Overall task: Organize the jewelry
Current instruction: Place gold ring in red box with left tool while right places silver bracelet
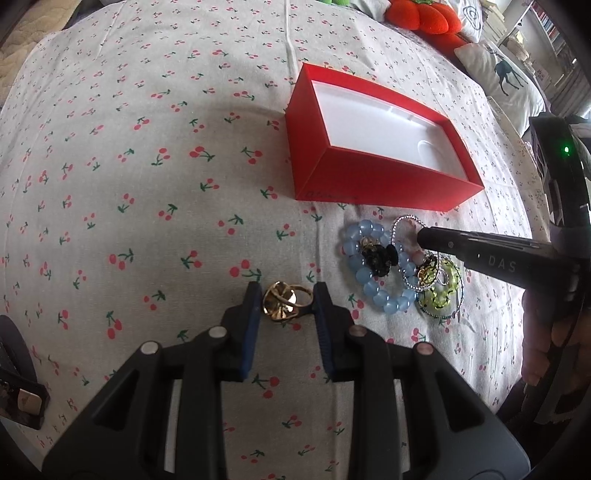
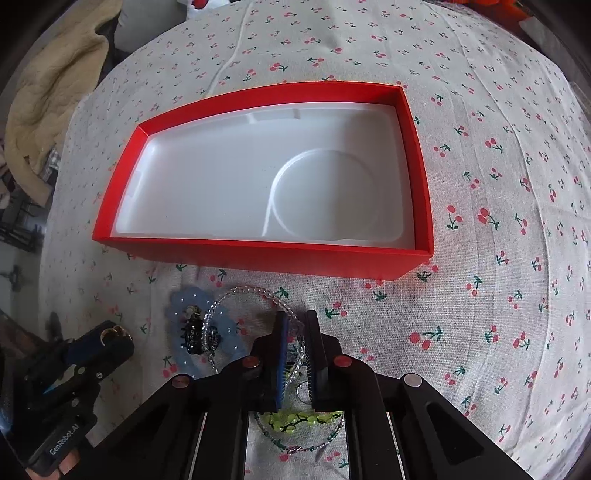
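Observation:
A gold ring [image 1: 283, 302] sits between the fingers of my left gripper [image 1: 286, 301], which is closed on it just above the cherry-print cloth. An open red box [image 1: 373, 146] with an empty white liner stands beyond; it also shows in the right wrist view [image 2: 258, 254]. To its near side lies a heap of jewelry: a blue bead bracelet [image 1: 369, 284], a black clip [image 1: 380, 258], a clear bead bracelet [image 2: 251, 291] and a green piece [image 1: 443, 295]. My right gripper [image 2: 294, 332] is nearly shut around the clear bead bracelet in that heap.
The cherry-print cloth [image 1: 129, 184] covers the whole surface. Red strawberry cushions [image 1: 421, 14] and a deer-print pillow [image 1: 506, 77] lie beyond the far edge. A beige blanket [image 2: 48, 92] lies off the left side. A dark object [image 1: 22, 398] sits at the near left.

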The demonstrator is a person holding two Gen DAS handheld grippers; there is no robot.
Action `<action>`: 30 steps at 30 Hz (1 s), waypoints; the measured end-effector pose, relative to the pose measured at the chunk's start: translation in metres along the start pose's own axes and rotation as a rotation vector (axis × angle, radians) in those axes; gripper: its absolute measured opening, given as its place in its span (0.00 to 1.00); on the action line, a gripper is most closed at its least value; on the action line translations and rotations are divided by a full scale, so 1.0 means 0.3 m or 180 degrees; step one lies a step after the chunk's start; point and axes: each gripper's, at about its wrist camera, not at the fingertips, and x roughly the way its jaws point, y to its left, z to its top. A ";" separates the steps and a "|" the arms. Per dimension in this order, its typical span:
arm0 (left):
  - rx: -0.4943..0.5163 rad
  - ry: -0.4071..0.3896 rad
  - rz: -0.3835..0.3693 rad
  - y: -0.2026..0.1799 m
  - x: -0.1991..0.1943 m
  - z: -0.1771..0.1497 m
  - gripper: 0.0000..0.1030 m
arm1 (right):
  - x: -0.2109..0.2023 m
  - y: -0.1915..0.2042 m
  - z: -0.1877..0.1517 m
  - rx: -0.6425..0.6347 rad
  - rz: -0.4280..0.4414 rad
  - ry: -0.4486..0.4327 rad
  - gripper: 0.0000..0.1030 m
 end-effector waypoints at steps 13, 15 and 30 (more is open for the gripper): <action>-0.0074 -0.0146 -0.0034 0.015 -0.051 0.025 0.29 | -0.157 0.035 -0.054 -0.0149 0.0179 -0.0338 0.08; -0.0084 -0.0174 -0.0038 0.018 -0.060 0.025 0.30 | -0.173 0.036 -0.061 -0.0160 0.0227 -0.0392 0.08; -0.0089 -0.0360 -0.0201 -0.029 -0.107 0.110 0.29 | -0.289 0.088 -0.045 -0.0216 0.0481 -0.0704 0.08</action>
